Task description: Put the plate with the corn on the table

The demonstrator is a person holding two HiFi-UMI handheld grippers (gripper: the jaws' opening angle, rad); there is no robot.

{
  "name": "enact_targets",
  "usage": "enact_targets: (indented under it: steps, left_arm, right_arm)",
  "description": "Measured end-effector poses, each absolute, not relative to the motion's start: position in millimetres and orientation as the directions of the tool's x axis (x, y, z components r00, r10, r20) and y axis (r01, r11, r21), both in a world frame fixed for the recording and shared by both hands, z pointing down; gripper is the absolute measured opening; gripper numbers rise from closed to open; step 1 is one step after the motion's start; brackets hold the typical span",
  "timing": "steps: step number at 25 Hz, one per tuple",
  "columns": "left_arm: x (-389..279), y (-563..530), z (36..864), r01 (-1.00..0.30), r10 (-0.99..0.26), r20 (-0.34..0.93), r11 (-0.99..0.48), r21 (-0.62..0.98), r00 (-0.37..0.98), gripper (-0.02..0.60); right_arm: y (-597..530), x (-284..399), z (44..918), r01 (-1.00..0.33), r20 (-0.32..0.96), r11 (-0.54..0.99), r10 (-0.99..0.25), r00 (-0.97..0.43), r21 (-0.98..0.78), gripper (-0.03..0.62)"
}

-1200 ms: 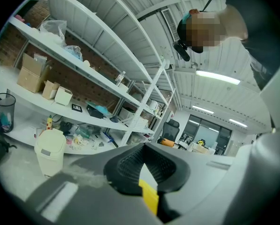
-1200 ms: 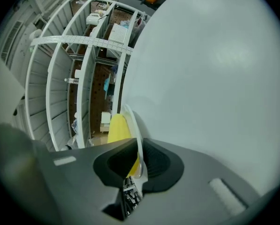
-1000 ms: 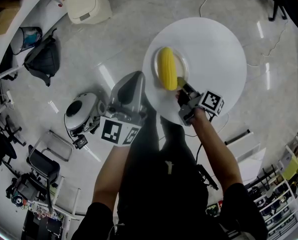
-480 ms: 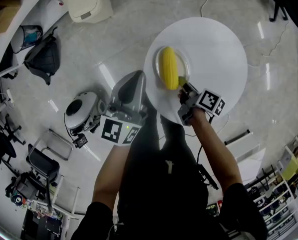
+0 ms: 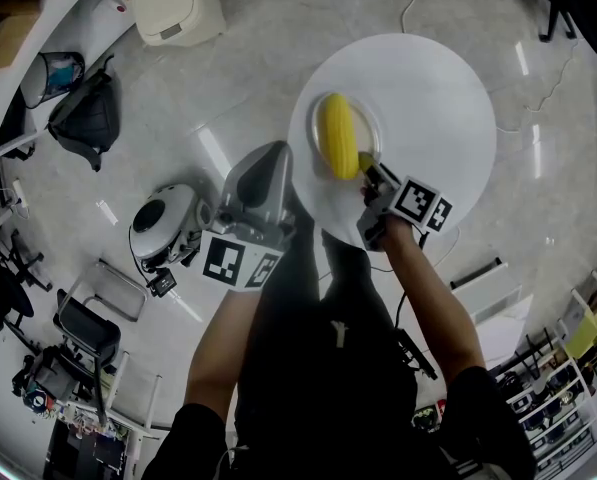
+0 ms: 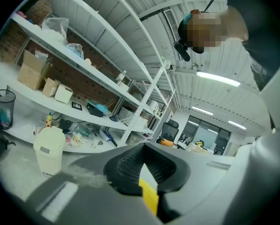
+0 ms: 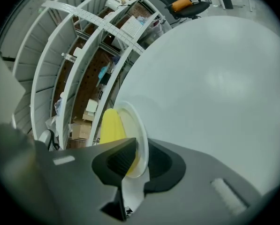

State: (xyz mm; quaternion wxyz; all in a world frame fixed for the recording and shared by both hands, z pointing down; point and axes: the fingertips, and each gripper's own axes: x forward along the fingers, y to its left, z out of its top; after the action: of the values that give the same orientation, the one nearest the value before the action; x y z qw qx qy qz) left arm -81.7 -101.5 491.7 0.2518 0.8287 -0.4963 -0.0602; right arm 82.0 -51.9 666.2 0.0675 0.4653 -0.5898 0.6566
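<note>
Two claws are in view, and only the right claw (image 7: 140,150) has anything between its jaws: the near rim of a small white plate (image 7: 140,125) stands in the gap. Those jaws have just been opening, and they sit apart with the rim loose between the pads rather than pinched. Just beyond the fingertips, a yellow ear of corn (image 7: 110,124) lies lengthwise on the plate. Under the plate, spreading away ahead and to the right of this claw, is the round white table (image 7: 210,78). The plate appears to lie flat on it, close to the edge nearest the claw. In the head view the marker cube (image 5: 421,202) sits just behind these jaws, and the person's forearm (image 5: 433,298) runs back from it. The left claw (image 6: 146,159) is held off the table, to the left of the right claw and well apart from the plate. Its jaws stand a little apart with nothing between them. Far ahead of that claw rise white shelves (image 6: 83,74) loaded with boxes (image 6: 29,74), and a cream lidded bin (image 6: 48,149) stands on the floor below them. Beneath and to the left of the left claw, the head view shows the grey floor (image 5: 238,68), a round white-and-black device (image 5: 163,223) and a black bag (image 5: 86,118).
</note>
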Motion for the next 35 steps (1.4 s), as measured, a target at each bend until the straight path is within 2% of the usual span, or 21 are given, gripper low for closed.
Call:
enact_targets:
  steps: [18, 35]
  left_arm:
    - [-77.8, -102.4, 493.9, -0.790, -0.848, 0.151, -0.390, 0.473, 0.509, 0.003]
    - [-75.7, -106.3, 494.7, -0.790, -0.849, 0.153, -0.385, 0.477, 0.506, 0.005]
  right_arm:
    - [-53.1, 84.8, 665.6, -0.710, 0.718, -0.223, -0.443, -0.537, -0.668, 0.081]
    - [-52.6, 83.6, 664.4, -0.794, 0.755, -0.086, -0.386, -0.530, -0.602, 0.089]
